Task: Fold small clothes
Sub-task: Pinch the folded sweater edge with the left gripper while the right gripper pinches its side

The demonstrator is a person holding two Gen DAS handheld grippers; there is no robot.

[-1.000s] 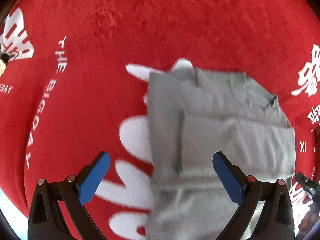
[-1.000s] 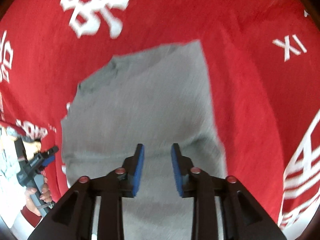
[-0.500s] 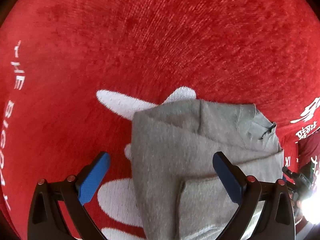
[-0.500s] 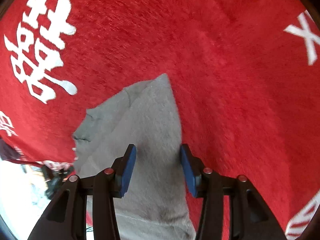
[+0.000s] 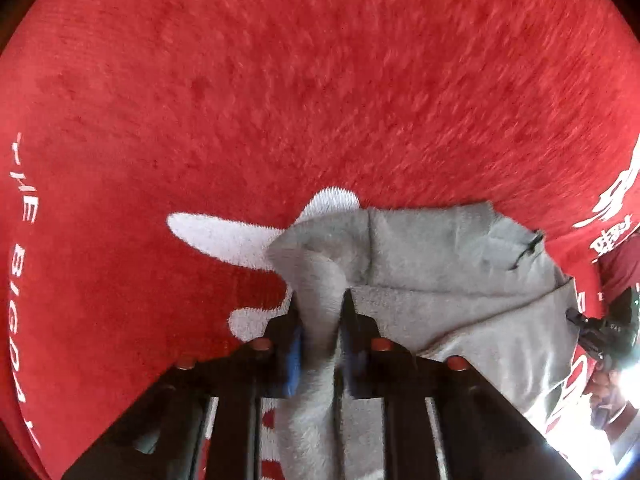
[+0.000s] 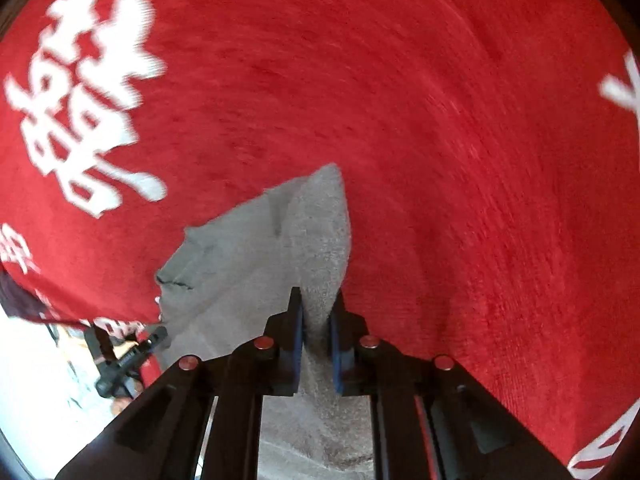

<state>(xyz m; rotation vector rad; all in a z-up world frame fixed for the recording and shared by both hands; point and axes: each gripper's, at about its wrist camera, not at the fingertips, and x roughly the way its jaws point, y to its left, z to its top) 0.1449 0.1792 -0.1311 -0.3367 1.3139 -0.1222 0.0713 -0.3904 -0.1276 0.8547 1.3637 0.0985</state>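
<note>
Grey knit garment [image 5: 440, 272] lies on a red cloth [image 5: 320, 100] as the left gripper [image 5: 320, 320] closes on its far-left corner and the right gripper [image 6: 318, 320] pinches its far-right corner; lifting both evenly should keep the fold square.

Black claw [image 5: 320, 304], blue pads [image 5: 294, 354], red screws [image 5: 260, 345]

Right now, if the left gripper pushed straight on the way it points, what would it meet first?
The grey garment: the left gripper is closing on a raised fold of it, with the red cloth seemingly right beneath.
</note>
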